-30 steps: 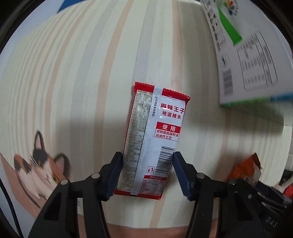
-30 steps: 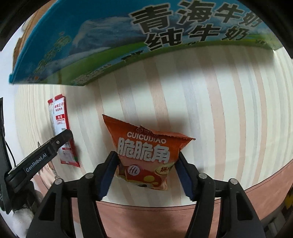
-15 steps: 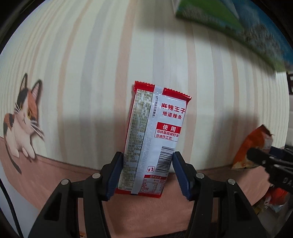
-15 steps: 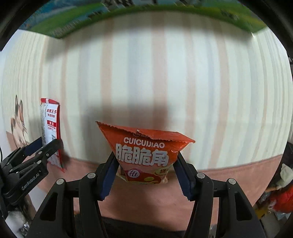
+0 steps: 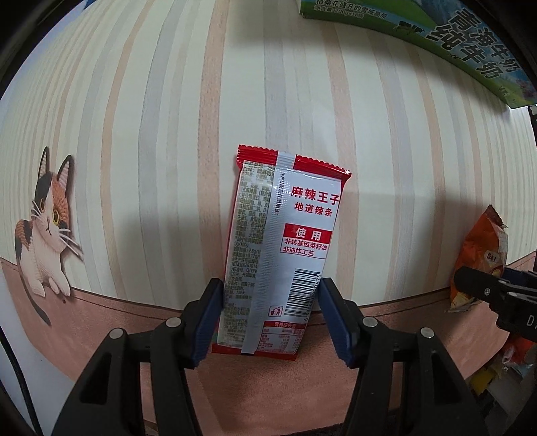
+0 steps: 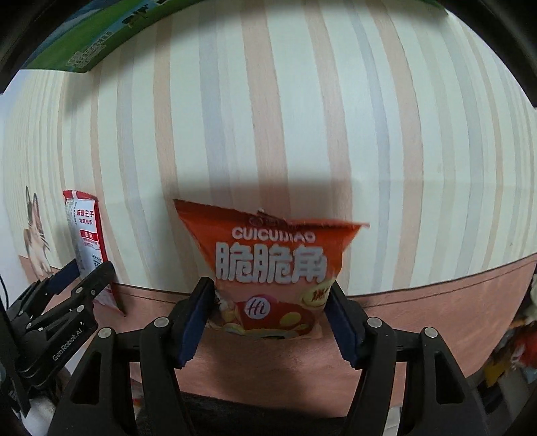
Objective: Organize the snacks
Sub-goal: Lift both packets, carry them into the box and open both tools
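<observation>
Above a striped mat (image 5: pixel 167 134), near its pink border: red-and-white snack packet (image 5: pixel 285 248) pinched in left gripper (image 5: pixel 272 318), orange chip bag (image 6: pixel 272 268) in right gripper (image 6: pixel 268 315), both jaws just easing open; neither snack yet set down, sorting apparently unfinished.

A glossy red-and-silver foil snack packet (image 5: pixel 282 248) catches the light, its film smooth with a crimped, saw-toothed top edge. The orange chip bag (image 6: pixel 272 268) is shiny printed film too, puffed, with a jagged top seam. Beneath them lies a matt striped mat (image 5: pixel 167 117) of soft, faintly fuzzy cloth, printed with a cat (image 5: pixel 47 224) and bordered in dull pink. The left gripper (image 5: pixel 270 322) and right gripper (image 6: pixel 270 322) are matt black plastic with small bright metal pins; their blue pads (image 5: pixel 206 318) look ribbed and rubbery. A milk carton (image 5: pixel 436 30) at the top is smooth printed cardboard with a slight sheen.
</observation>
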